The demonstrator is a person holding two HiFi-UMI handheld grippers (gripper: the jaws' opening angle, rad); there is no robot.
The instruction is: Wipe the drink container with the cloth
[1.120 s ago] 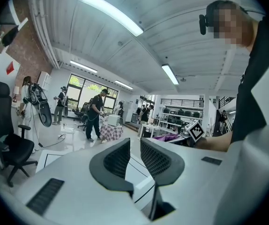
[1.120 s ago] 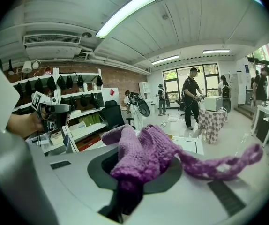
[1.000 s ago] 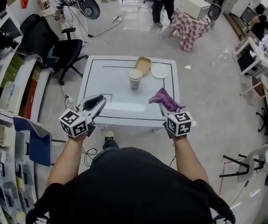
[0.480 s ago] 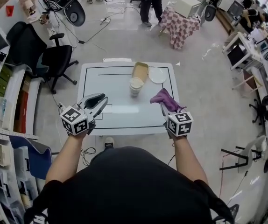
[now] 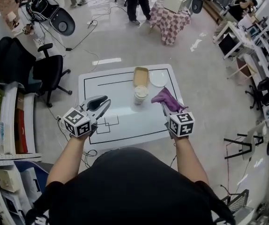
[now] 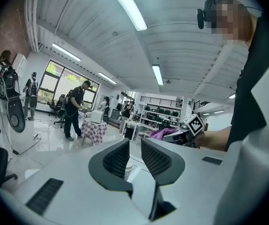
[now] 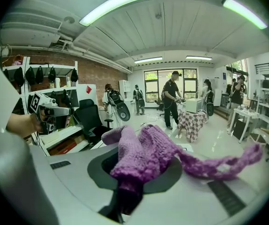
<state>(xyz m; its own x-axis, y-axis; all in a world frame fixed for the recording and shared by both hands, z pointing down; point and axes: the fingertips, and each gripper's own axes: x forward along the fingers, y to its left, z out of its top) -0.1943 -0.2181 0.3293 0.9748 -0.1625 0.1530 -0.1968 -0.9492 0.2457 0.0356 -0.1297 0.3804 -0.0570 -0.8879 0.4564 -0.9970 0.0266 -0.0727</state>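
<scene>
A pale lidded drink cup [image 5: 140, 94] stands upright on the white table [image 5: 120, 123], between and beyond the two grippers. My right gripper [image 5: 163, 106] is shut on a purple knitted cloth [image 5: 167, 99], held just right of the cup and apart from it. In the right gripper view the cloth [image 7: 144, 156] bulges out of the jaws, and a tail hangs to the right. My left gripper [image 5: 106, 102] hovers over the table's left part. Its jaws [image 6: 134, 146] stand a narrow gap apart with nothing between them.
A tan tray [image 5: 141, 76] and a white plate [image 5: 158, 78] lie at the table's far edge behind the cup. A black office chair [image 5: 48, 71] stands left of the table. Shelves line the left wall. People stand by a checkered table [image 5: 169, 22] far back.
The view has swung and moved in, so the table and cup now sit nearer to both grippers. The right gripper keeps hold of the cloth. The left jaws look unchanged.
</scene>
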